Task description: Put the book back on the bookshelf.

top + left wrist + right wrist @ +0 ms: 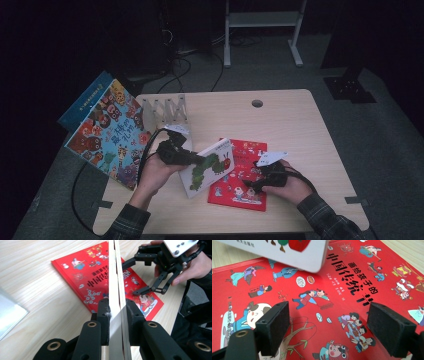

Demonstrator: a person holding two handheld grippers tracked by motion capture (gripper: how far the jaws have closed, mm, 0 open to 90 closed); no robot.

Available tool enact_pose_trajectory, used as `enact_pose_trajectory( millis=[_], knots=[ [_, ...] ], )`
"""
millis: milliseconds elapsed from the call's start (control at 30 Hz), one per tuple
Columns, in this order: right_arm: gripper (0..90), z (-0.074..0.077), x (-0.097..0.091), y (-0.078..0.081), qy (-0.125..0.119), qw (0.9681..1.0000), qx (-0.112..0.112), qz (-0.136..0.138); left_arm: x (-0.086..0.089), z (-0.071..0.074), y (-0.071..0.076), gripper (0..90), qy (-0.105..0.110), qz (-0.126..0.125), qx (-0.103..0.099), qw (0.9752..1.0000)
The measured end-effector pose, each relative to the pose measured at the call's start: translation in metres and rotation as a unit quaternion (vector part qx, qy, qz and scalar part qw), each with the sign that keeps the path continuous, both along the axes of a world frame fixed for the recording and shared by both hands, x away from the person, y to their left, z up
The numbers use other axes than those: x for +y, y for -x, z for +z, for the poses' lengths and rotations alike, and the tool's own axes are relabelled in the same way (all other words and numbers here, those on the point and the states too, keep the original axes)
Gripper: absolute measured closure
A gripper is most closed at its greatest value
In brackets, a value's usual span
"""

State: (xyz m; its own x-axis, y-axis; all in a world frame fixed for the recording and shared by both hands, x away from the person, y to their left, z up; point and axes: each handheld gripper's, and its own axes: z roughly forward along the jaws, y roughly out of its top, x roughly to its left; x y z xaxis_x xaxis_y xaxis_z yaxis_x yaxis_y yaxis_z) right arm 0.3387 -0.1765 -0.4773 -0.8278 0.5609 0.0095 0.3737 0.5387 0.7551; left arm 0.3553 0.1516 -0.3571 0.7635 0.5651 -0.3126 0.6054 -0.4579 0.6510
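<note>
Now — two books, two grippers:
Caterpillar book (212,166): we see it lifted on edge, tilted, over the red book's left side — long axis running away from our left gripper (199,159).
Left gripper: clamped on that book's edge.
Red book (240,175): flat on the table (290,130), directly under our right gripper (250,185), the nearer one.
Right gripper: jaws spread wide, holding nothing.

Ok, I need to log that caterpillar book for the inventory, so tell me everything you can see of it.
The caterpillar book is a thick white board book with rounded corners; its cover shows a green caterpillar with a red head. The left gripper pinches its page edge between both fingers, holding it tilted above the table. One corner overhangs the red book, which lies flat; whether they touch is unclear.
</note>
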Motion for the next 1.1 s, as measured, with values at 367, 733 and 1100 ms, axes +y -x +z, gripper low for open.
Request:
enact_pose_trajectory(
  millis=[367, 733, 1100],
  knots=[
    [17.1, 0.000, 0.000, 0.000, 0.001, 1.0000, -0.001, 0.001, 0.030, -0.002, 0.002, 76.1, -0.009, 0.035, -0.001, 0.9993],
    [17.1, 0.000, 0.000, 0.000, 0.001, 1.0000, 0.000, -0.001, 0.062, 0.000, 0.007, 76.1, -0.010, 0.068, 0.000, 0.9976],
    [17.1, 0.000, 0.000, 0.000, 0.001, 1.0000, 0.000, -0.001, 0.103, 0.009, 0.010, 76.1, -0.011, 0.126, -0.007, 0.9919]
  ],
)
